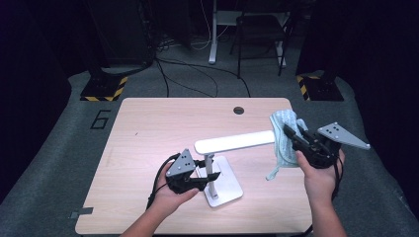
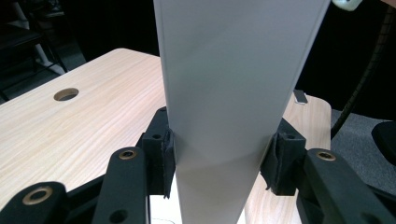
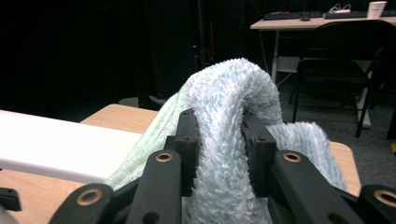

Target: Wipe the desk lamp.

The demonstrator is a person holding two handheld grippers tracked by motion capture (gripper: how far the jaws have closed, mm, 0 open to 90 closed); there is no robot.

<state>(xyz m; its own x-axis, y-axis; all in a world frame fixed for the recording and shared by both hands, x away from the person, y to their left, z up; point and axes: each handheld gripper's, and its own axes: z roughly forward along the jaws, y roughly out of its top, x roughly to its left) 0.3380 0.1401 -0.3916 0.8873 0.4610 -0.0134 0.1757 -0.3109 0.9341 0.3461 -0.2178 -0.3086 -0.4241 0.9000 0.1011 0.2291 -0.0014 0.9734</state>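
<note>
A pale wooden table (image 1: 148,148) fills the middle of the high view, with dark floor, cables and a chair beyond it. On it, toward the near edge, stands a white desk lamp (image 1: 217,168): a flat square base, a short upright stem, and a long flat head (image 1: 234,141) reaching out level to the right.

A person's two forearms come in from the near edge, each hand holding a black gripper. The left gripper (image 1: 196,181) is at the stem just above the base. Its own view shows the jaws pressed against both edges of the flat white stem (image 2: 224,116), pinching it. This grip looks meant to steady the lamp so that it does not slide or tip while the head is rubbed.

The right gripper (image 1: 291,132) is at the far right end of the head. Its jaws are clamped on a fluffy pale blue-green cloth (image 3: 224,154), bunched into a hump between them. In the high view the cloth (image 1: 281,143) drapes over the tip of the head and hangs down beside it, touching it. The work appears to be wiping the lamp head, with the cloth at its outer end.
</note>
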